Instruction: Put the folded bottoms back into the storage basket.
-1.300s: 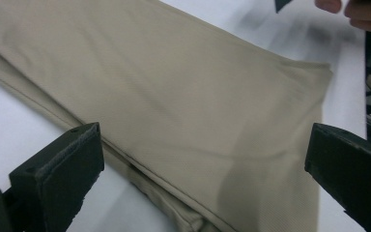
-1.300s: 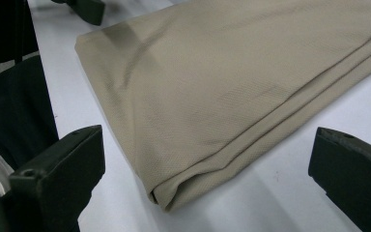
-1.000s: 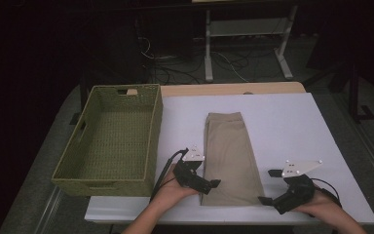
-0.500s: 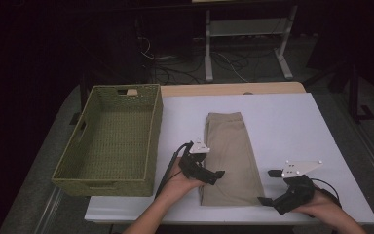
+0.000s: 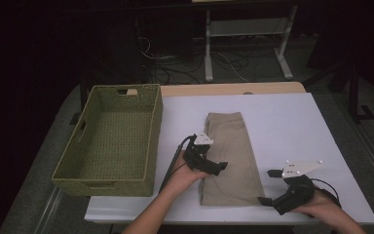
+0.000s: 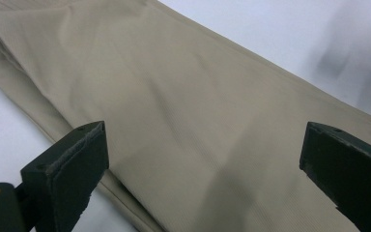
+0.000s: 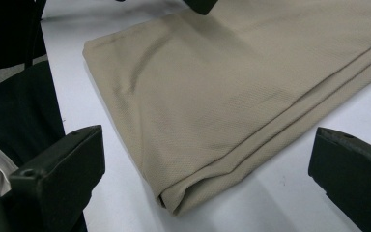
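cloth: folded tan cloth (image 5: 231,158), centre of the high view, flat on white table (image 5: 282,122)
long axis: runs bottom to top of the frame, narrow end toward top, wider end at lower edge near the person
material: fine woven knit, matte, soft creases; layered fold edges seen in right gripper view (image 7: 232,111); smooth plain surface in left gripper view (image 6: 174,106)
left gripper: left gripper (image 5: 217,167) over the cloth's left edge, lower centre of frame; jaws spread wide, nothing between them but cloth below
right gripper: right gripper (image 5: 270,187) lower right, just beside the cloth's near right corner; jaws wide apart, holding nothing
basket: green woven basket (image 5: 153,141), rectangular, left of frame, beside cloth, apart from it
hidden: cloth's left edge partly under left gripper and hand; touching or hovering cannot tell; background dark, hard to make out
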The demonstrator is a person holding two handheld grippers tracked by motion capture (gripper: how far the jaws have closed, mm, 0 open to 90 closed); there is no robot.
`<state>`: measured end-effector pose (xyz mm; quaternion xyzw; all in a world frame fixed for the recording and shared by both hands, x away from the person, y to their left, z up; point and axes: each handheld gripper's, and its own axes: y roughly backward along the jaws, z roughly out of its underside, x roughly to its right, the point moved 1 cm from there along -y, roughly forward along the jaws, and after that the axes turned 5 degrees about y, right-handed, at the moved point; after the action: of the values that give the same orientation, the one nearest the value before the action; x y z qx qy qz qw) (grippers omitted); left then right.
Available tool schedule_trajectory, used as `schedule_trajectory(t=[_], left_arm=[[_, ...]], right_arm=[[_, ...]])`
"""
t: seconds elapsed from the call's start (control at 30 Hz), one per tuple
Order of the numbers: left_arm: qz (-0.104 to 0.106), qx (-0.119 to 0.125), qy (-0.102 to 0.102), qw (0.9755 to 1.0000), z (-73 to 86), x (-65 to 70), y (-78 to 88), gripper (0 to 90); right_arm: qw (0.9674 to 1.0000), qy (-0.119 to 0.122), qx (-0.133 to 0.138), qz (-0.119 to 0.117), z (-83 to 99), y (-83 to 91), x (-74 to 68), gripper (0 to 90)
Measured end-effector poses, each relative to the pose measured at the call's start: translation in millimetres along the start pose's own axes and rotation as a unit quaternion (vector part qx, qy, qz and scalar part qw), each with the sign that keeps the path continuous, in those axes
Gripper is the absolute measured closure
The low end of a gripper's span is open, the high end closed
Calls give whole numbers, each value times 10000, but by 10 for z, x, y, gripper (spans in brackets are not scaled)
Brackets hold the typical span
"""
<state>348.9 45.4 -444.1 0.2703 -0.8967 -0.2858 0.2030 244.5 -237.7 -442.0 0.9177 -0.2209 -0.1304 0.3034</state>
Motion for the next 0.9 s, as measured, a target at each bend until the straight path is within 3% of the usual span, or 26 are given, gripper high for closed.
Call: schedule_trajectory(t=[0.53, 0.73, 0.9], left_arm=[[-267, 112, 205, 9994, -219, -263, -86, 147], [-421, 53, 277, 9987, -268, -421, -169, 181], [-633, 141, 421, 9970, -303, -591, -235, 205]], right_arm=[[10000, -31, 38, -1, 3, 4, 7, 0], [10000, -40, 51, -6, 2, 10, 6, 0], [10000, -31, 30, 3, 5, 2, 6, 0]])
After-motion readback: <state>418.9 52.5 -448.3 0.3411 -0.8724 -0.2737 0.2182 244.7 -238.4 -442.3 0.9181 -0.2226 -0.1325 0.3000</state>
